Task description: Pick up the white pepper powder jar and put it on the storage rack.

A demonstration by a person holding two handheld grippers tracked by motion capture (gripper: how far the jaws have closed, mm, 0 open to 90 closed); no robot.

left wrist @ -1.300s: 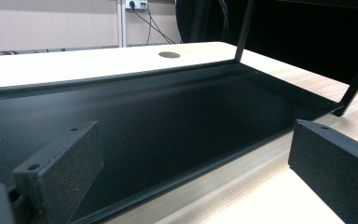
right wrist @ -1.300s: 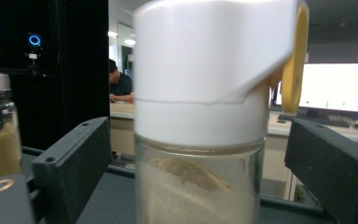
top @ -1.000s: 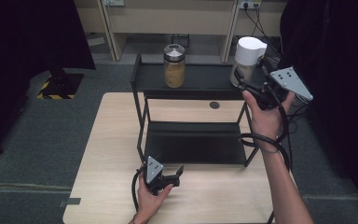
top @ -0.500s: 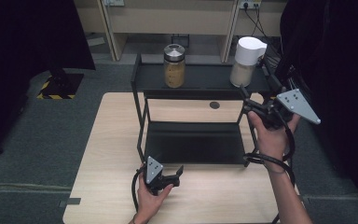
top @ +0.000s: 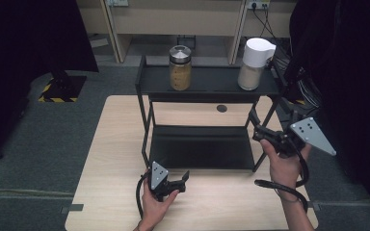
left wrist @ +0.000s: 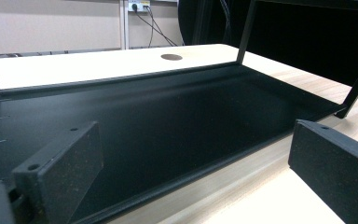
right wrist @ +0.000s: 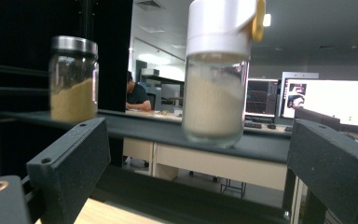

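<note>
Both grippers were empty with jaws spread wide. Right gripper (top: 257, 126) sat in my right hand (top: 282, 161) off the right front of the black two-tier rack (top: 207, 86), just outside its right legs, jaws aimed up toward the top shelf. From the right gripper view, the two black jaws stood well apart with nothing between the pads, and the white-capped jar (right wrist: 216, 70) showed in the gap, farther off, standing upright on the top shelf. Its yellow tab stuck out at the cap's side and pale powder filled it most of the way. Metal-lidded jar (right wrist: 73, 79) with tan granules stood upright on the same shelf, well apart from the white-capped one, toward the shelf's middle in the high view. No contact with either jar. Left gripper (top: 179, 182) rested low on the wooden table (top: 115, 144) in my left hand (top: 156, 202), just in front of the rack's lower shelf (left wrist: 168, 121). From the left gripper view its jaws were also wide apart and holding nothing, pointing across the bare lower shelf, close to its front edge. Round dark grommet (top: 222, 108) sat in the tabletop behind the rack. Cables trailed from both grippers.
</note>
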